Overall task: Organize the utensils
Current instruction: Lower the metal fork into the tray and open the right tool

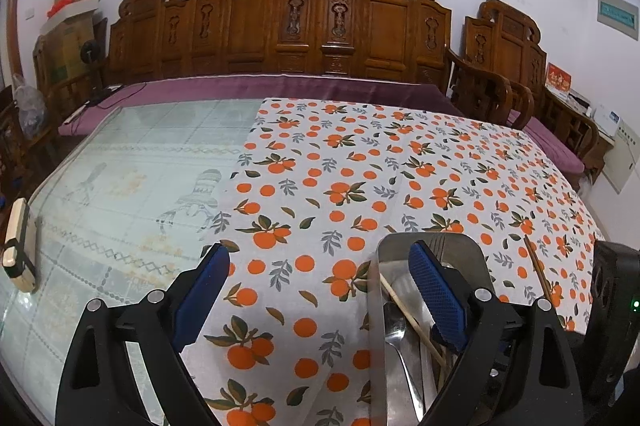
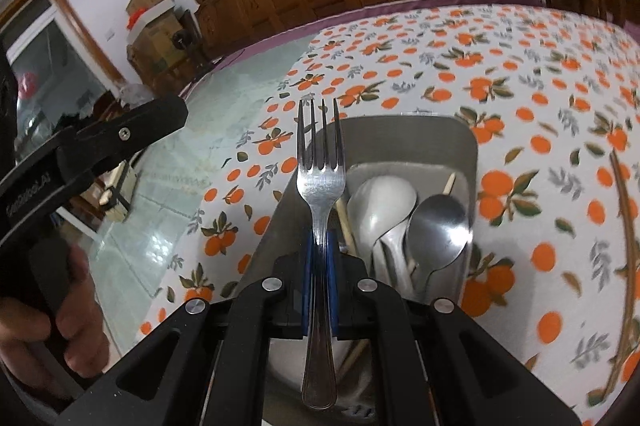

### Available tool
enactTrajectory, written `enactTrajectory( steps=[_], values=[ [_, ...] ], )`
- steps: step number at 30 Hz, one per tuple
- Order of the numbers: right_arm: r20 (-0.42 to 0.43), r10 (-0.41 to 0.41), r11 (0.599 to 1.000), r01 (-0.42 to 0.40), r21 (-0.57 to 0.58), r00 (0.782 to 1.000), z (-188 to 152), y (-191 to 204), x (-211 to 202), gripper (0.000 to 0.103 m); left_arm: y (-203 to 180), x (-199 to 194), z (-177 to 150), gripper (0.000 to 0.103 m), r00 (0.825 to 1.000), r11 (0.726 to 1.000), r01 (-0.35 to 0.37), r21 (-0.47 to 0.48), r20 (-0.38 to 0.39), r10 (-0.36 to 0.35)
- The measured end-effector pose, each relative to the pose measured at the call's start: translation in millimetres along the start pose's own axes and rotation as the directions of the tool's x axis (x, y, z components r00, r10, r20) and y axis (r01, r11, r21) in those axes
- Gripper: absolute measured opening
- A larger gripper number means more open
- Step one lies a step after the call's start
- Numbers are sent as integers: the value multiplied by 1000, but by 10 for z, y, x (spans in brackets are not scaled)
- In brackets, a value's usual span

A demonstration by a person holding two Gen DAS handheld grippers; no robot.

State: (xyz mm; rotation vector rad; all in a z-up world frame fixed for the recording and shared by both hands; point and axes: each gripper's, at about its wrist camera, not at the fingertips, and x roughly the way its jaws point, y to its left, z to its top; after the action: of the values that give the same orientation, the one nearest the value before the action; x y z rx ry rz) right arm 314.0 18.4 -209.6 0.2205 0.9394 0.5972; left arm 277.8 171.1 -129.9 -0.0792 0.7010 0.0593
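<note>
A steel tray [image 2: 400, 135] sits on the orange-print cloth and holds two spoons [image 2: 438, 226] and a wooden chopstick [image 2: 449, 182]. My right gripper [image 2: 320, 266] is shut on a steel fork [image 2: 320, 181] and holds it above the tray's left side, tines pointing away. In the left wrist view my left gripper [image 1: 320, 274] is open and empty; its right finger [image 1: 436, 290] hangs over the tray [image 1: 472, 250], where a spoon [image 1: 396, 330] and a chopstick [image 1: 412, 318] show. A second chopstick [image 1: 538, 268] lies on the cloth right of the tray.
The orange-print cloth [image 1: 360, 165] covers the right part of a glass-topped table [image 1: 120, 177]. A carved wooden bench with a purple cushion [image 1: 280, 85] stands behind it. A small wooden block [image 1: 18, 246] lies at the table's left edge.
</note>
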Motion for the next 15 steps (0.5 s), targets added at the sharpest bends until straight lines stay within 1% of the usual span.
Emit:
enactTrajectory(
  steps=[2,4,8,10,15],
  values=[
    [-13,19,1000,-19,5,1000,-16,29,35,9,2,4,1,87,1000,1000,0,1,-4,0],
    [-18,17,1000,-17,-15,1000,-39,70,51,12,4,6,-2,87,1000,1000,-1,1,-3,1],
    [4,5,998,-5,-62,1000,-31,73,-27,12,-17,6,-1,87,1000,1000,2,3,-5,-2],
    [19,2,996,0,-90,1000,-18,37,-123,12,-43,7,-4,87,1000,1000,4,7,-8,-4],
    [83,-46,986,58,-156,995,14,-190,-524,12,-174,4,-35,87,1000,1000,17,19,-6,-17]
  ],
)
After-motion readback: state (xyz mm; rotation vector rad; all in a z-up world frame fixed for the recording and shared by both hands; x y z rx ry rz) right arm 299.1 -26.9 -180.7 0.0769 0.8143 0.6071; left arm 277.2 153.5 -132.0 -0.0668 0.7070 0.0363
